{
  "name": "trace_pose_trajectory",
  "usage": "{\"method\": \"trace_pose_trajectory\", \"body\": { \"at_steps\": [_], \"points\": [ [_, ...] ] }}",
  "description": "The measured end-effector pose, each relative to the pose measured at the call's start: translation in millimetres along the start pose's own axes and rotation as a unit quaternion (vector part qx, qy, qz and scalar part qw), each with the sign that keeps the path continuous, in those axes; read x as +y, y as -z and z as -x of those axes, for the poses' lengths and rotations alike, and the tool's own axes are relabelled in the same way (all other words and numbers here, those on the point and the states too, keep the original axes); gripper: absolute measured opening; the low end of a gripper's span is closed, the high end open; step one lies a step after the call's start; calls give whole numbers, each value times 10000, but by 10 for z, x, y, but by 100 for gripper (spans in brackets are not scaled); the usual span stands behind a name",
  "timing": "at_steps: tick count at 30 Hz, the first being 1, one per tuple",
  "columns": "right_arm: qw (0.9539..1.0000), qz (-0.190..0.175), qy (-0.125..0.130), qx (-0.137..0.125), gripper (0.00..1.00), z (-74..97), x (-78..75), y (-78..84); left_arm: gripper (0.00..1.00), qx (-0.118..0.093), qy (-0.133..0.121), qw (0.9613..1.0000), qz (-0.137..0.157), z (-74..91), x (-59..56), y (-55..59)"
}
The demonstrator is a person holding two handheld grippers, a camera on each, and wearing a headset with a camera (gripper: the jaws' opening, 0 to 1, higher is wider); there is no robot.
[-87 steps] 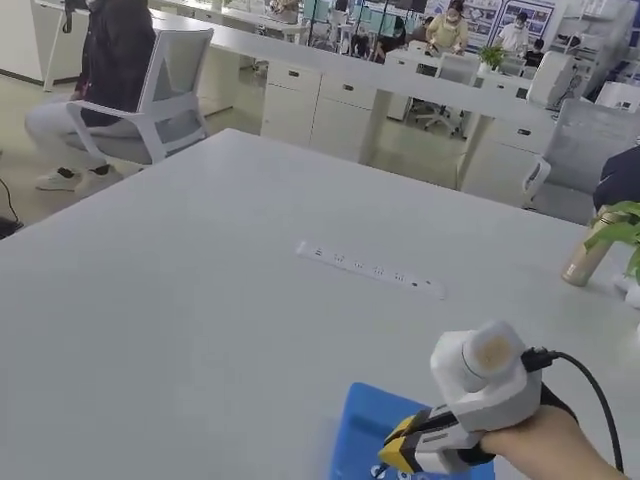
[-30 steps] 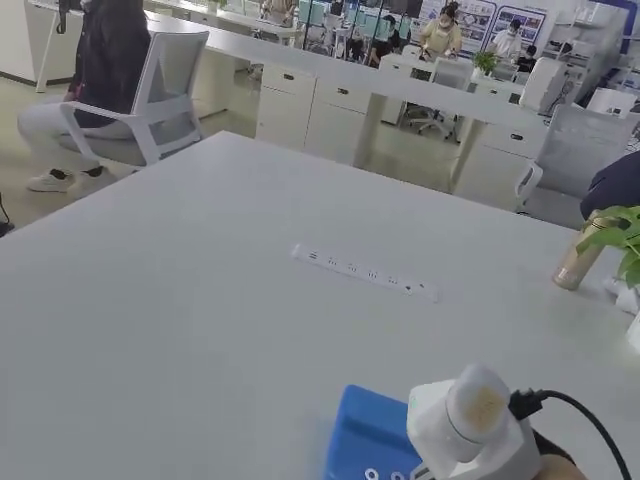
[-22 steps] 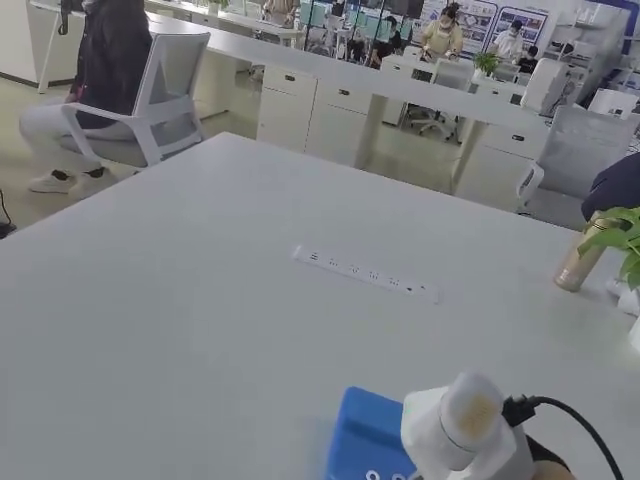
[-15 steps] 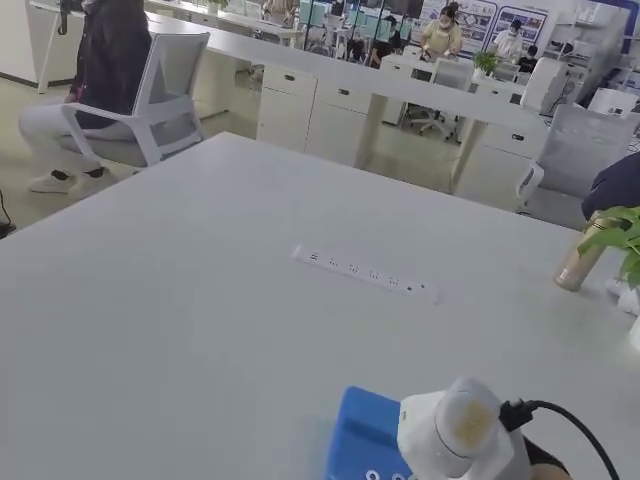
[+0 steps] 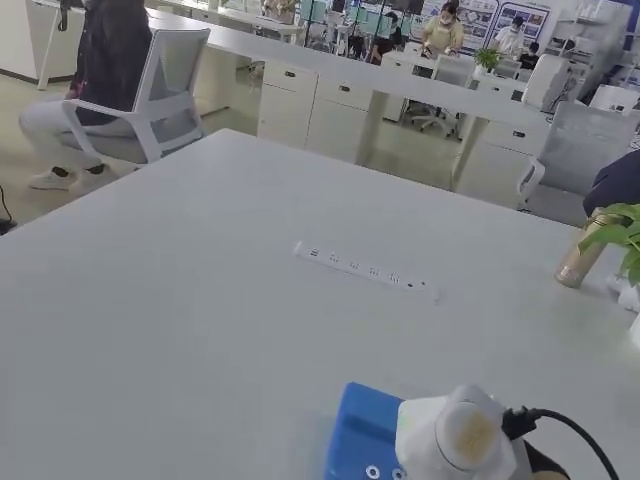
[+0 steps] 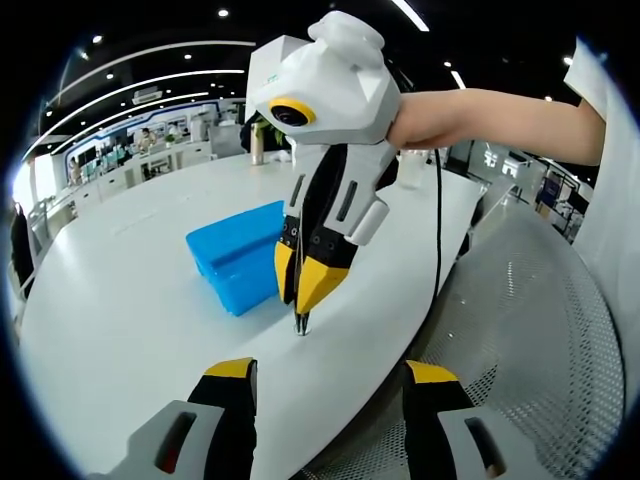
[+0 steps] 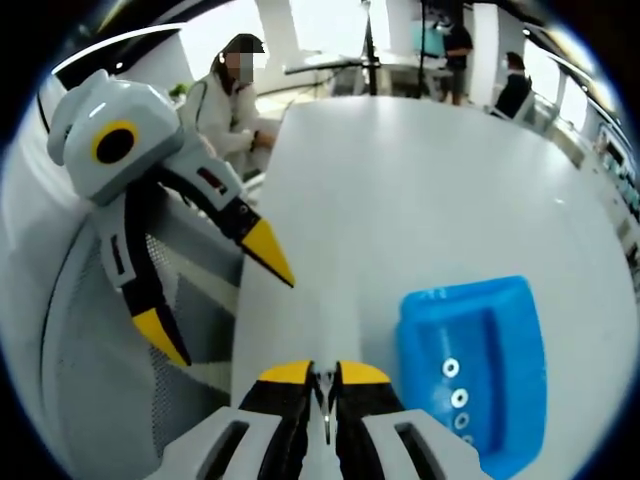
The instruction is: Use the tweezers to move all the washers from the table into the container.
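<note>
Right tool (image 7: pixel 322 378), clamped on the tweezers (image 6: pixel 299 322), should hold its squeeze steady while the tips travel to the blue container (image 7: pixel 418 350) at 2 o'clock; left tool (image 6: pixel 330 372) hangs, jaws spread.

The wide pale grey table (image 5: pixel 200 300) before me carries a blue container (image 5: pixel 365 440) close to me, a white power strip (image 5: pixel 367 270) lying flat mid-table, and a tan bottle (image 5: pixel 577 258) beside a green plant (image 5: pixel 620 235) far right.

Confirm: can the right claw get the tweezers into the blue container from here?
Probably yes: the right claw, shut on the tweezers, sits right beside the container, open top, nothing between them.
</note>
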State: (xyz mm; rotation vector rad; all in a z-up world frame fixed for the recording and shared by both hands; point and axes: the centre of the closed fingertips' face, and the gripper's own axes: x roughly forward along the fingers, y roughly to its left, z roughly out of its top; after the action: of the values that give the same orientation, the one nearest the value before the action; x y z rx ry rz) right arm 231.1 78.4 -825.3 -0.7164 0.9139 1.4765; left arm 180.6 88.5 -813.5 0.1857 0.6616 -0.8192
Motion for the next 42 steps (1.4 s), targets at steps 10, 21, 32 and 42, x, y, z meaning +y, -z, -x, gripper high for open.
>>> {"method": "trace_pose_trajectory", "body": {
  "at_steps": [10, 21, 32, 42],
  "points": [
    [9998, 82, -12, 167, 5, -17, -10, 49, 57, -4, -5, 10000, 10, -1, 3, 1],
    [9994, 124, -7, 311, 5, -2, -40, 80, 57, -7, 1, 10000, 4, 1, -2, 1],
    [9997, 113, -11, 221, 5, -44, 6, 51, 57, -7, 0, 10000, 5, -3, 1, 1],
    [9901, -917, 408, -984, 5, -73, -63, -7, 57, 1, 8, 10000, -1, -3, -2, 4]
  ]
}}
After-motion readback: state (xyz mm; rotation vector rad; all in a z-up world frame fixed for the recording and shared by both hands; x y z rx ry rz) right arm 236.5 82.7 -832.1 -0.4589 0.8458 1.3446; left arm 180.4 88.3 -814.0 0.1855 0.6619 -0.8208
